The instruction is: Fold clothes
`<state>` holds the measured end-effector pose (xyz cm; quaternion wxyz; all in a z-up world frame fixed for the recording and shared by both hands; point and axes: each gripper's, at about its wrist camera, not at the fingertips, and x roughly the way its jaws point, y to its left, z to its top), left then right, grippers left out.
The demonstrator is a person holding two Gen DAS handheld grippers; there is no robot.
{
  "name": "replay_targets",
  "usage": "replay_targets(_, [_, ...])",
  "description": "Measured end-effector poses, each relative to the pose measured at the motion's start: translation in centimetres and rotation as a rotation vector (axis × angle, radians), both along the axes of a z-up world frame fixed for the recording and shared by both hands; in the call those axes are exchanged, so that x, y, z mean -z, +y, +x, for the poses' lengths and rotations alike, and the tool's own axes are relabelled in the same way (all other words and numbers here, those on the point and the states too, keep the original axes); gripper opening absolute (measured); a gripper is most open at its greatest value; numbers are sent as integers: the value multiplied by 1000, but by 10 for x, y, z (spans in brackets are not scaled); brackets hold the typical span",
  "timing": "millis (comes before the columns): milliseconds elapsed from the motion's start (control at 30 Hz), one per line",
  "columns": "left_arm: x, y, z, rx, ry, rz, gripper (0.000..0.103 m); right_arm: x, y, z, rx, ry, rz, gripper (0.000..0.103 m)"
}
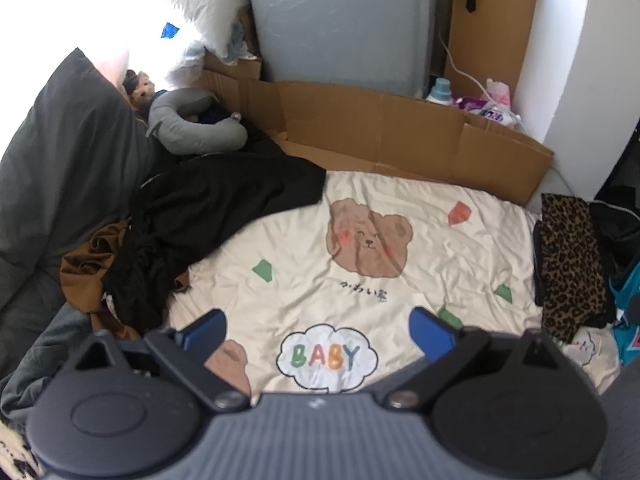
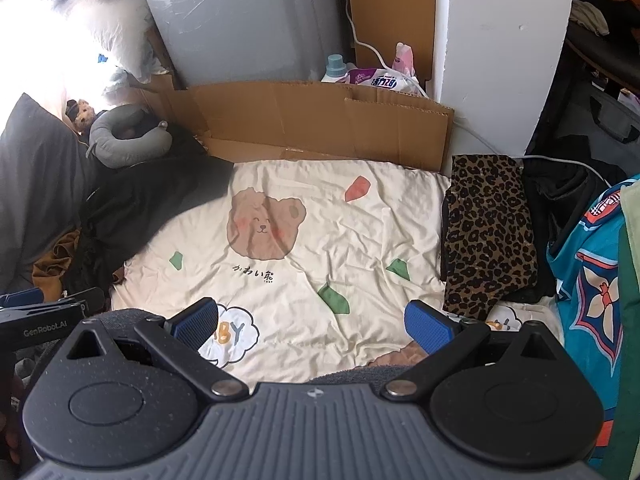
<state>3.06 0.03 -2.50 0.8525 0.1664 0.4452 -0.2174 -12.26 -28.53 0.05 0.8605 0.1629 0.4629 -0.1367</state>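
Both grippers, left gripper (image 1: 318,330) and right gripper (image 2: 312,322), are hovering, fingers spread and empty; the black garment (image 1: 224,208), probably limp and light, is best pinched at an edge.

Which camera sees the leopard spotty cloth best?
The right wrist view. There the leopard-print cloth lies large and whole, folded at the right edge of the bear blanket. The left wrist view squeezes the same cloth into a narrower, warped strip near the picture's right edge.
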Motion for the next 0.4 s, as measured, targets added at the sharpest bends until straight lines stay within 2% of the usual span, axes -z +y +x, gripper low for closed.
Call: replay_targets(400, [-1,1,0,-7,6,3,99,0,0,0,-8,-5,6,101])
